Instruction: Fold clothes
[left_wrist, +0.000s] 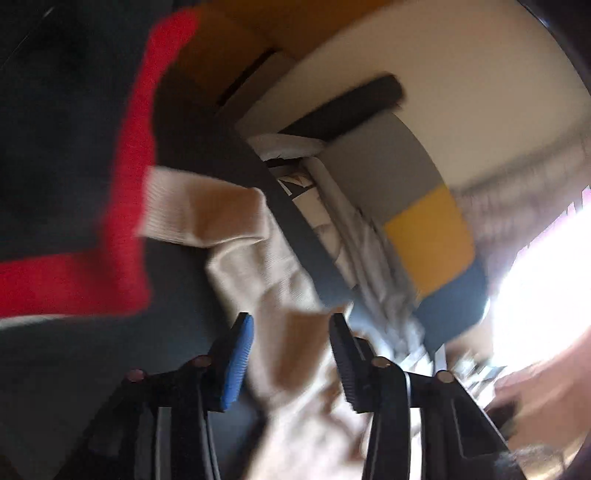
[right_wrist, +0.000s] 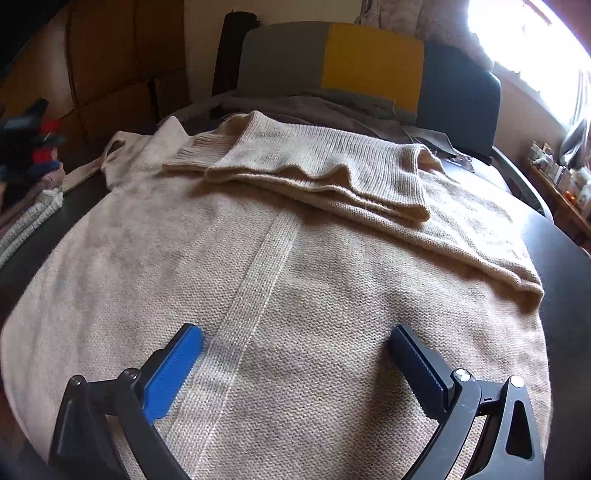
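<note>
I have a beige knit sweater (right_wrist: 280, 280) spread flat on the dark round surface (right_wrist: 565, 258), and it is my landmark here. One sleeve (right_wrist: 314, 173) is already folded across the sweater's upper part, its ribbed cuff lying near the middle of the chest. The other sleeve, at the sweater's far left corner, seems not yet brought in, though I cannot see it fully. So I judge the fold as begun but far from finished: that second sleeve and the folding of the body are left.

My right tongs (right_wrist: 295, 354) hang just above the sweater's lower middle, released, jaws spread wide on either side of the vertical knit band, gripping nothing.

My left tongs (left_wrist: 291, 354) are seen in a blurred, tilted view. They stand partly apart with beige knit between the jaws, but the pads do not seem to press on it; I read them as released.

Left of the sweater lies a stack of other clothes (right_wrist: 29, 192), and beyond its top edge stands a grey, yellow and blue chair back (right_wrist: 369, 62).
</note>
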